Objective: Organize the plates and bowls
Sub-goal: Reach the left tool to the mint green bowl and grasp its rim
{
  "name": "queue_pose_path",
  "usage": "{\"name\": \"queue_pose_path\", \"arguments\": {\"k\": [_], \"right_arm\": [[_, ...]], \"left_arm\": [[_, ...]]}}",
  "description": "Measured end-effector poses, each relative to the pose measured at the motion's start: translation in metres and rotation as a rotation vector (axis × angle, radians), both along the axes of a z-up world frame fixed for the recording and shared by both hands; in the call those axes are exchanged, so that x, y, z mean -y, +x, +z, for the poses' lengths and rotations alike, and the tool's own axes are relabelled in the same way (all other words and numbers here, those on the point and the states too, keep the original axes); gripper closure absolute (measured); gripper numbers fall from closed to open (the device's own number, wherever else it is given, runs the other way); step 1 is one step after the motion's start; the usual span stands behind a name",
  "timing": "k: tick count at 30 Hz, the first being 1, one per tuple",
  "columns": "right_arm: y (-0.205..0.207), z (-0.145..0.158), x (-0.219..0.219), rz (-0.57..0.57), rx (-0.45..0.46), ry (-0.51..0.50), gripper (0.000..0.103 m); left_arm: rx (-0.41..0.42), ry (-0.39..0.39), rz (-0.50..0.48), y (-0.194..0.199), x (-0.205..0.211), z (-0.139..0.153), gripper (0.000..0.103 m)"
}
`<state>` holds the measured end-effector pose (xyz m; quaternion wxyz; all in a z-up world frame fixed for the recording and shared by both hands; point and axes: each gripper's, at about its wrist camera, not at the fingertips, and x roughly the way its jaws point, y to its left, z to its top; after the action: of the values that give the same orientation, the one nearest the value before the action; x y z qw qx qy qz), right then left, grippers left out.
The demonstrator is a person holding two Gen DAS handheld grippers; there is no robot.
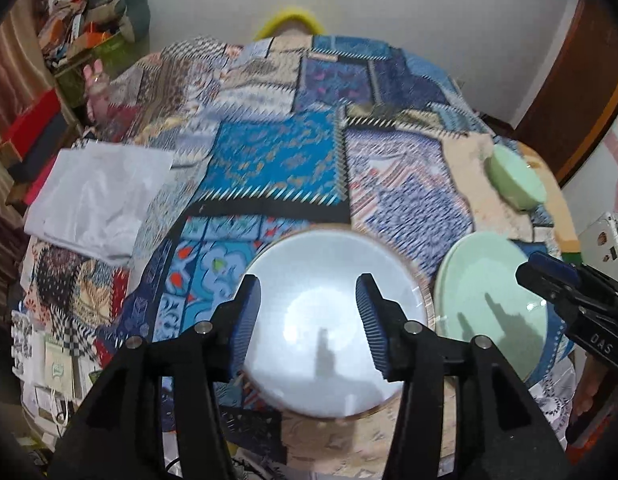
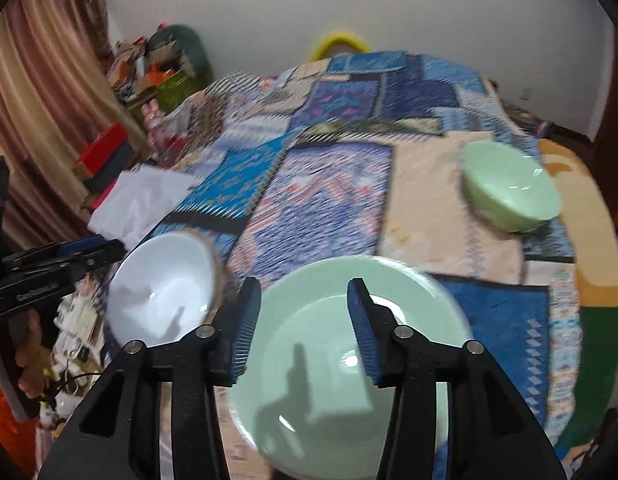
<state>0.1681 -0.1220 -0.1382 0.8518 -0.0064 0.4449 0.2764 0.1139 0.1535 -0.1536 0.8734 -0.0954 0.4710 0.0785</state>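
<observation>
A white bowl (image 1: 333,320) with a brown rim lies on the patchwork bedspread (image 1: 277,168). My left gripper (image 1: 309,320) is open above it, fingers apart over its inside. A pale green plate (image 2: 341,360) lies right of it; my right gripper (image 2: 305,328) is open above the plate. A pale green bowl (image 2: 509,192) sits farther back right. In the left wrist view the plate (image 1: 489,300), the green bowl (image 1: 517,180) and the right gripper (image 1: 549,276) show at the right. In the right wrist view the white bowl (image 2: 165,288) and the left gripper (image 2: 69,256) show at the left.
A white plastic sheet (image 1: 97,200) lies at the bed's left edge. Boxes and clutter (image 1: 81,32) stand by the curtain at the far left. A yellow ring (image 1: 293,20) stands behind the bed. A wooden door (image 1: 577,80) is at the right.
</observation>
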Motion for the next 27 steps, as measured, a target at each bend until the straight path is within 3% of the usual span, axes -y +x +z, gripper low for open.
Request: {"name": "queue_pose_path", "arguments": {"k": [8, 14, 27], "right_arm": [[0.028, 0.015, 0.063, -0.126, 0.046, -0.020, 0.054], [0.052, 0.016, 0.100, -0.213, 0.075, -0.035, 0.054], [0.121, -0.019, 0.137, -0.307, 0.028, -0.054, 0.054]], "left_arm": [[0.104, 0.029, -0.089, 0.028, 0.052, 0.031, 0.037], [0.141, 0.030, -0.157, 0.060, 0.089, 0.040, 0.031], [0.091, 0.030, -0.254, 0.145, 0.147, 0.011, 0.025]]}}
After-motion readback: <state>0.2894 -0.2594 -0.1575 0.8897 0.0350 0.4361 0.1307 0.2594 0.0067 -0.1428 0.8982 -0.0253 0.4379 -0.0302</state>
